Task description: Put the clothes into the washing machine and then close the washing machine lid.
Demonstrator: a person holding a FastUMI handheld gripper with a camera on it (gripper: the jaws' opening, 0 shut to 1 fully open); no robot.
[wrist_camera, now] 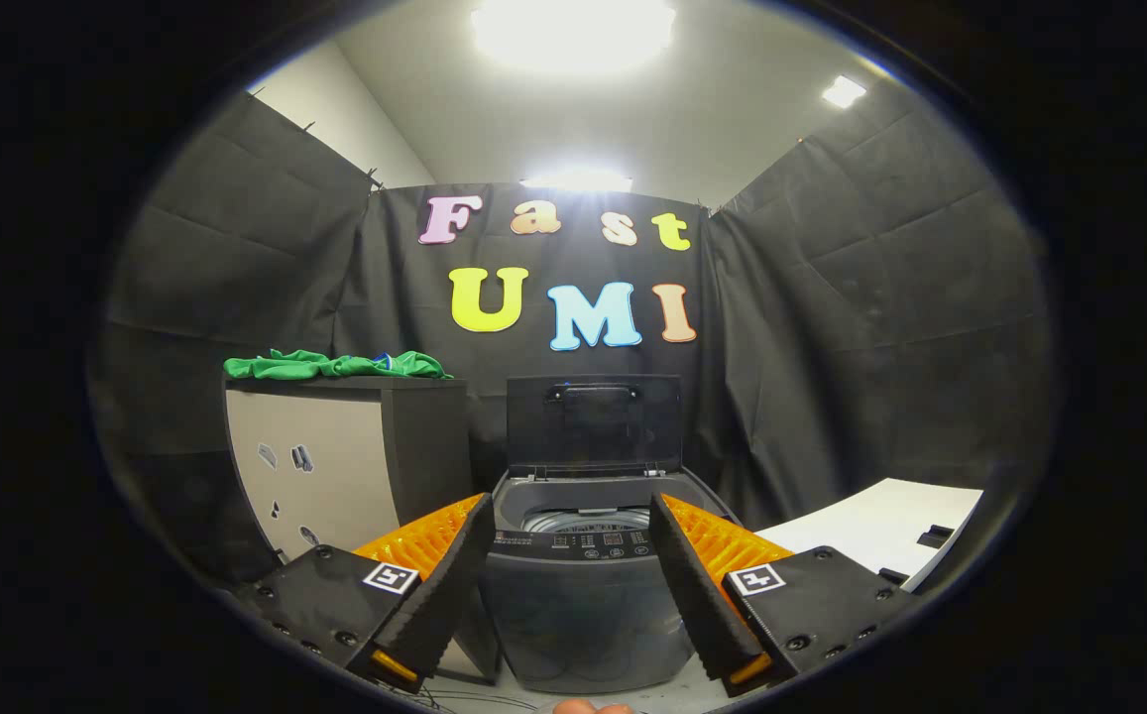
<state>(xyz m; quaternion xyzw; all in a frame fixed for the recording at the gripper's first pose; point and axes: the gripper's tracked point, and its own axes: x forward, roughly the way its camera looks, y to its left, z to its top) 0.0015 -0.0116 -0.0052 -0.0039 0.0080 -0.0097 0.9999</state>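
Clothes partly hidden atop cabinet; washing machine drum barely visible between wide-open, empty gripper.

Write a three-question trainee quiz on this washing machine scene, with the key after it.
1. True or false: the washing machine lid is already closed.
2. Where are the green clothes? A) inside the drum B) on top of the cabinet beside the machine C) between the fingers
3. Fill in: the gripper is ____, holding nothing, with the machine seen between its fingers.

Key:
1. False: the lid stands upright, leaving the drum exposed.
2. B
3. open
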